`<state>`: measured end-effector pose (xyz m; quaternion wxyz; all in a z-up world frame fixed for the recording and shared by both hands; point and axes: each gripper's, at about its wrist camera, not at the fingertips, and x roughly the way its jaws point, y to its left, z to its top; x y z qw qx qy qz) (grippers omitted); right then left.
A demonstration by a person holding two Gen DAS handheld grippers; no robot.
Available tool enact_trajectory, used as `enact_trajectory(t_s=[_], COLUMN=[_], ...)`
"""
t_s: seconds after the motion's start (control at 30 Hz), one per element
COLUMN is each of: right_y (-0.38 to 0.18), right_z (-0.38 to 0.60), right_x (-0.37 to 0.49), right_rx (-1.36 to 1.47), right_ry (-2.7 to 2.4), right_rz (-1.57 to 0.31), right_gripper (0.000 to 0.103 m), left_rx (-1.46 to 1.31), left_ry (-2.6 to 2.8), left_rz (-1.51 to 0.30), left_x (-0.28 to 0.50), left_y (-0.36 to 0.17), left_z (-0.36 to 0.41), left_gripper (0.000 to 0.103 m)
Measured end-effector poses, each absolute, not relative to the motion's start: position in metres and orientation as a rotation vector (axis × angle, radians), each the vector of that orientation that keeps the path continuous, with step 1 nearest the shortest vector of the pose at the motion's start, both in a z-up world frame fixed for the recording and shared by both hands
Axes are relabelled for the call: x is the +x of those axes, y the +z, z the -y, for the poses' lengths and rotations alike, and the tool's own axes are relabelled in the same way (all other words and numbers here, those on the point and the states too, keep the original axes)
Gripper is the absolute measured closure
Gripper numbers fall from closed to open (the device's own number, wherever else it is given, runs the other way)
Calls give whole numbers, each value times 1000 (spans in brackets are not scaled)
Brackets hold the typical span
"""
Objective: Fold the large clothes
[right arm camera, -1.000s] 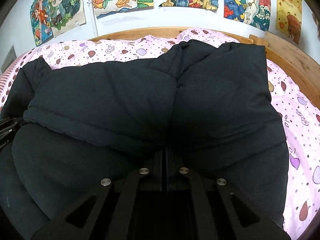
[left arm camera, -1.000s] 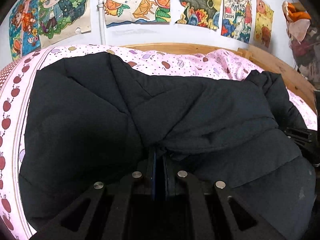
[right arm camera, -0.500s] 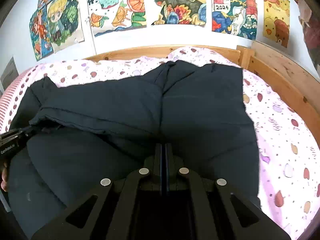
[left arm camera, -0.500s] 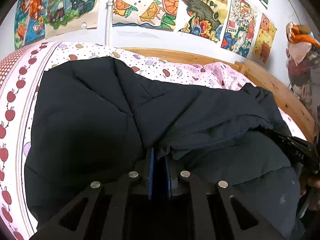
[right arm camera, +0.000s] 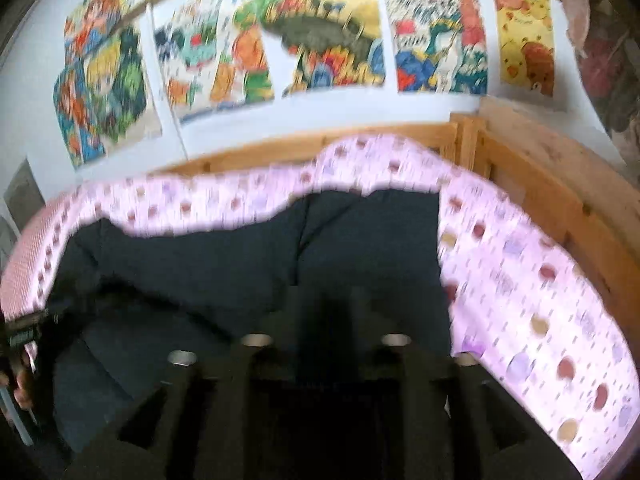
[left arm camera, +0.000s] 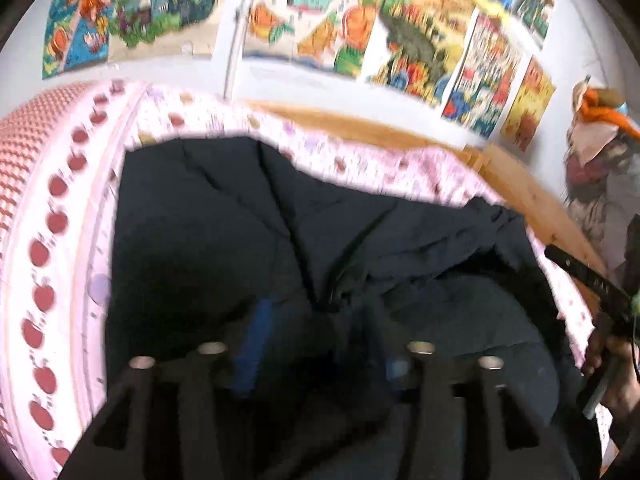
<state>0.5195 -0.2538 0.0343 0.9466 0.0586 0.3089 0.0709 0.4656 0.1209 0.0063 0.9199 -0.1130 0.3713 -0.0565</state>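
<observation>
Both claws, left [left arm camera: 316,320] and right [right arm camera: 324,320], gape empty over folded coat [left arm camera: 200,240] on bed [right arm camera: 520,280]. Fold released; next: regrip an edge.

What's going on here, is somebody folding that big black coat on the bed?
Yes. A person with a handheld gripper in each hand is folding a black puffer jacket spread on a pink patterned bedspread. The left gripper and the right gripper both stand open over the jacket, gripping nothing. The bottom part lies doubled over the rest. Both views are blurred by motion.
</observation>
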Motion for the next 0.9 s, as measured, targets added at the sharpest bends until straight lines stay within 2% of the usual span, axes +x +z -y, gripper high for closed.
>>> enact_trajectory(t_s=[0.03,0.07,0.1,0.3,0.43,0.5,0.6,0.9], right_y=[42,49,51,38,14,1,-17,-54], right_z=[256,255,252,213,177,160,152,150], right_x=[524,530,535,578,588,586,582,593], right_rx=[150,170,180,199,111,11,-73,-119], right_ry=[157,169,179,284,381,402,407,406], right_rz=[-597,-578,-573,-629,-720,-772,-819,-865], right_gripper=[51,51,51,51,54,57,57,58], left_rx=[-234,-241,-251,-333,-259,-220,-103,86], left_ry=[-111,-110,-108,-94,-119,-158,-202,-155], left_rz=[-718,-666,-633,-598,-693,-741,-798,-861], left_x=[462,459,459,503,537,544,544,556], left_y=[13,21,27,40,14,-3,-31,-54], left_z=[-123,-126,-129,-129,-111,-103,-88,-63], left_gripper=[31,23,21,21,22,22,21,18])
